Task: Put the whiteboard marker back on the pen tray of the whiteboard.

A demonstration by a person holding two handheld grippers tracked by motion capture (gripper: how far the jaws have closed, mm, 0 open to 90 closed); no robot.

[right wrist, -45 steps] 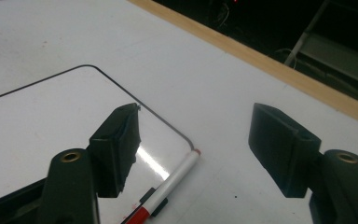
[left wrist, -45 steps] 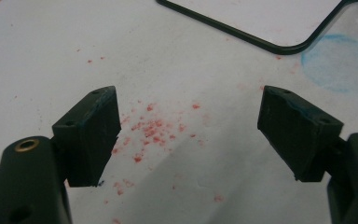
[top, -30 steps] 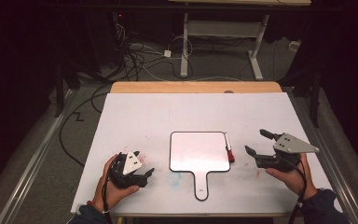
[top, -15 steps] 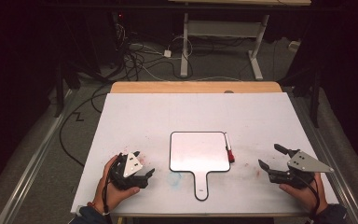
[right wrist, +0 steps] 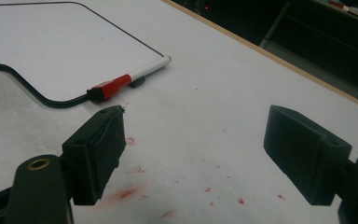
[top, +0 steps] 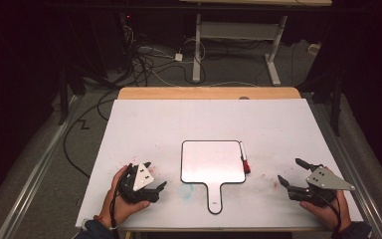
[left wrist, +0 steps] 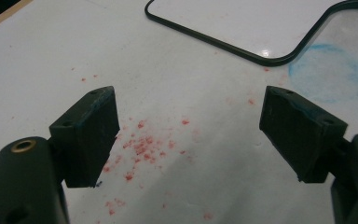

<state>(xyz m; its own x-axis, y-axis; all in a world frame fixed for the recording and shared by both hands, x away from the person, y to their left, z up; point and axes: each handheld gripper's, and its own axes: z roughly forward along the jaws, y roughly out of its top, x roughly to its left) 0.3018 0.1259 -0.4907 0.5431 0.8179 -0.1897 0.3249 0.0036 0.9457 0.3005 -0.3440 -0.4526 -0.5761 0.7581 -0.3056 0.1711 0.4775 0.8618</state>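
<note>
We are looking at a white table [top: 204, 119] with a wooden edge at its far side. It is standing in a dark room, where cables [top: 149, 59] are lying on the grey floor and the legs of another desk [top: 234, 45] are standing behind. Near the middle of the table a small whiteboard [top: 212, 162] with a handle is lying flat, the handle pointing to the person. A marker [top: 244, 158] with a red cap is lying just beside the right edge of the board, touching it.

Compared with one second ago, the right gripper [top: 292, 173] is sitting lower and further right, near the front corner of the table, and it is now well apart from the marker. The left gripper [top: 153, 175] is staying almost in the same place, left of the board handle. The board and the marker are not moving.

The left gripper view is showing us its jaws spread wide with nothing between them, over red specks [left wrist: 142, 144] and a pale blue smear [left wrist: 331, 77] on the table. In the high view these marks are only faint. The right gripper view is showing its jaws also spread and empty, with more red specks [right wrist: 130, 191] below and the marker [right wrist: 128, 80] ahead, resting against the black rim of the board [right wrist: 37, 51].
</note>
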